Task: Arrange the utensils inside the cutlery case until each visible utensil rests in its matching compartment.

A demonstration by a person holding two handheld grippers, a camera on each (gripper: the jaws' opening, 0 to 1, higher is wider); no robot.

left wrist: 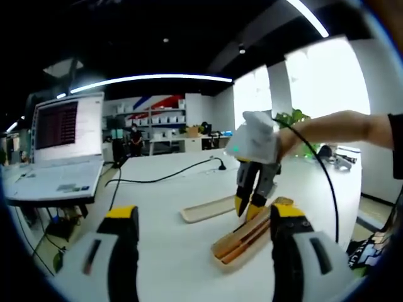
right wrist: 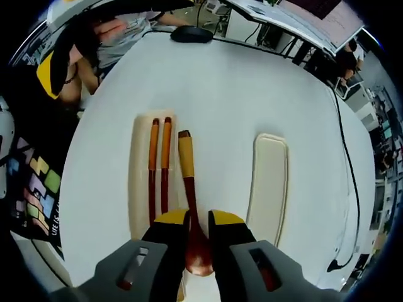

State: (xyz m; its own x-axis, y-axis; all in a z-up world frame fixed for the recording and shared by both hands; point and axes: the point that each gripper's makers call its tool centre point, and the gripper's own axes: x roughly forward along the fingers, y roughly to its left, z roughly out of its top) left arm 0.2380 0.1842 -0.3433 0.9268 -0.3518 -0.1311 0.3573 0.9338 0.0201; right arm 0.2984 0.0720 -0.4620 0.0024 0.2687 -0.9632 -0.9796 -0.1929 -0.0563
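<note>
My right gripper (right wrist: pixel 199 234) has its jaws closed on the wooden spoon (right wrist: pixel 189 195), just beside the cutlery case (right wrist: pixel 140 189) holding the chopsticks (right wrist: pixel 158 163); I should lower it level into the free slot; left gripper (left wrist: pixel 204 242) jaws wide

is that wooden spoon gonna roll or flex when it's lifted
Probably stiff: the spoon looks like solid wood with a straight handle. Its rounded bowl sits between the right gripper jaws, so it may pivot or slip. It likely weighs little, being slender.
</note>
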